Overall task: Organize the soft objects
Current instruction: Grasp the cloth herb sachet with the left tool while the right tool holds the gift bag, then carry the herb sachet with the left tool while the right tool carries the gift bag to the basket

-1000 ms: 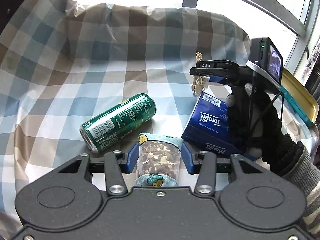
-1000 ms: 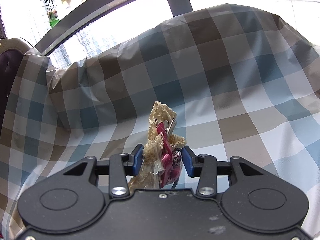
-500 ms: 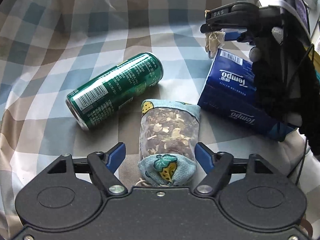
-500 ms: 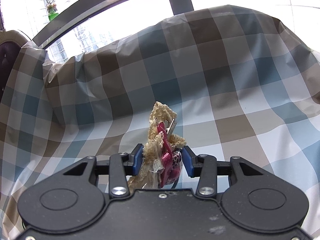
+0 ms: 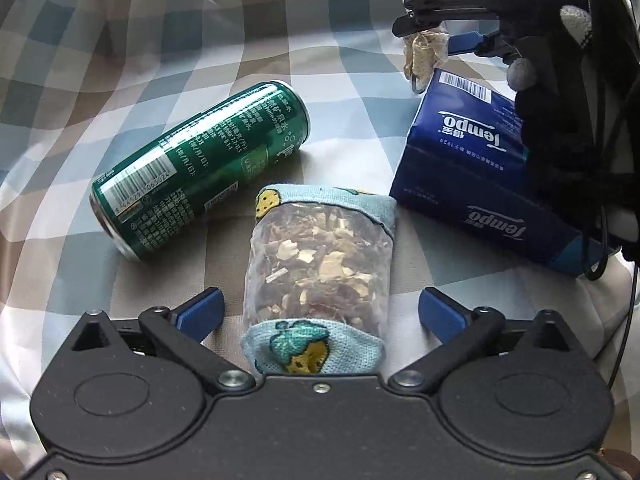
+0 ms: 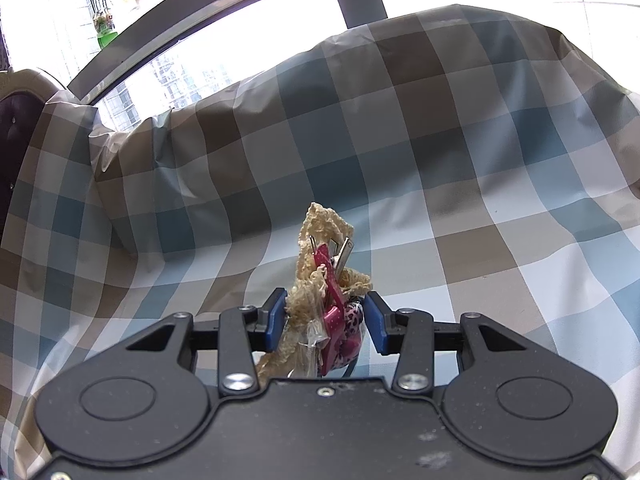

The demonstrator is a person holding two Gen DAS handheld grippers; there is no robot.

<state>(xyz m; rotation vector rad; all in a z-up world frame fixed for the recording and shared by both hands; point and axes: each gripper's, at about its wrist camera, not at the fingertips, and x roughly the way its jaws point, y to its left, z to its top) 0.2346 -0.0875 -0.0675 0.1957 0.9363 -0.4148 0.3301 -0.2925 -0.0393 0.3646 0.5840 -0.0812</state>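
The sachet [image 5: 318, 270] lies flat on the checked cloth [image 5: 120, 52], long axis running straight away from the left gripper [image 5: 320, 312], between its spread fingers [image 5: 200, 312] and touching neither. A green can [image 5: 200, 168] lies just left; a tissue pack [image 5: 476, 168] lies right. The right gripper [image 6: 325, 322] pinches a lace bundle [image 6: 320, 280], held upright above the cloth.

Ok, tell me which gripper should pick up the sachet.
Left. The left gripper is open with the sachet lying between its fingers, while the right gripper is shut on a lace bundle.
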